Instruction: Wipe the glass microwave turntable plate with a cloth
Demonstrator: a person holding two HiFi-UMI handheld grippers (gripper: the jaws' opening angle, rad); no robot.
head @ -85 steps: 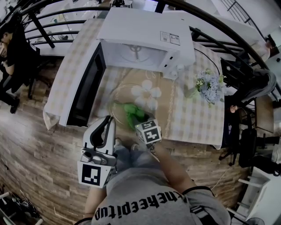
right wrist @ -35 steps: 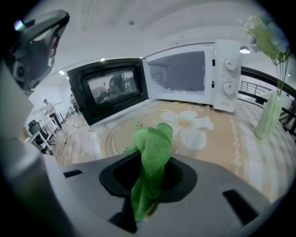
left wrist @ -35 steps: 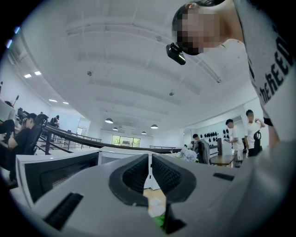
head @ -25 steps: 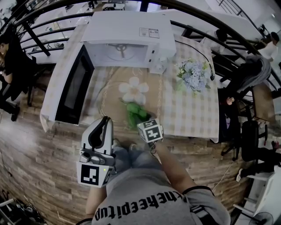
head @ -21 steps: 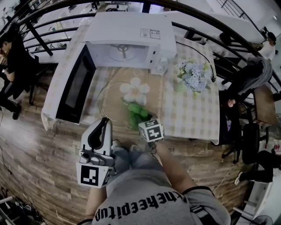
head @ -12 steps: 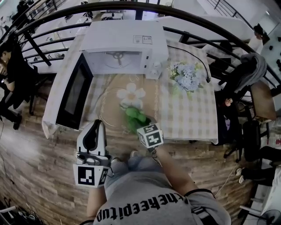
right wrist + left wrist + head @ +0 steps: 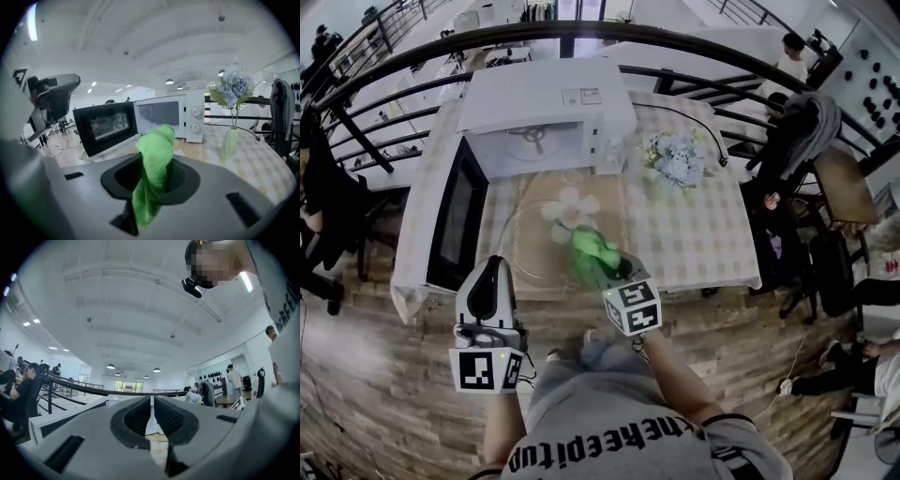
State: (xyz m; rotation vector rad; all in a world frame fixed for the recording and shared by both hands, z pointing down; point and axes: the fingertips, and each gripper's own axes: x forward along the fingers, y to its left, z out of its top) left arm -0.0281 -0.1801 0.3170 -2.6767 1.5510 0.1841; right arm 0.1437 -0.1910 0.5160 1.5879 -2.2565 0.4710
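Since 3.4 s ago: green cloth (image 7: 593,251) has shifted from the near-left part of the glass plate (image 7: 532,251) to its right side, just below the white flower on the mat (image 7: 567,208). The head view has also swung, so the microwave (image 7: 546,108) now sits further left in it. Left gripper (image 7: 490,267) still held off the desk's (image 7: 703,234) near edge, touching nothing.

Right gripper (image 7: 609,274): jaws pinching the cloth, a bunched fold sticking up between them. Whether the cloth touches the glass cannot be told.

Left gripper: jaws pressed together, nothing between them.

Plate: clear, only a faint rim arc shows. It lies flat on the tan mat in front of the open microwave, and the mat shows through it. Vase of flowers (image 7: 673,159) stands apart to its right.
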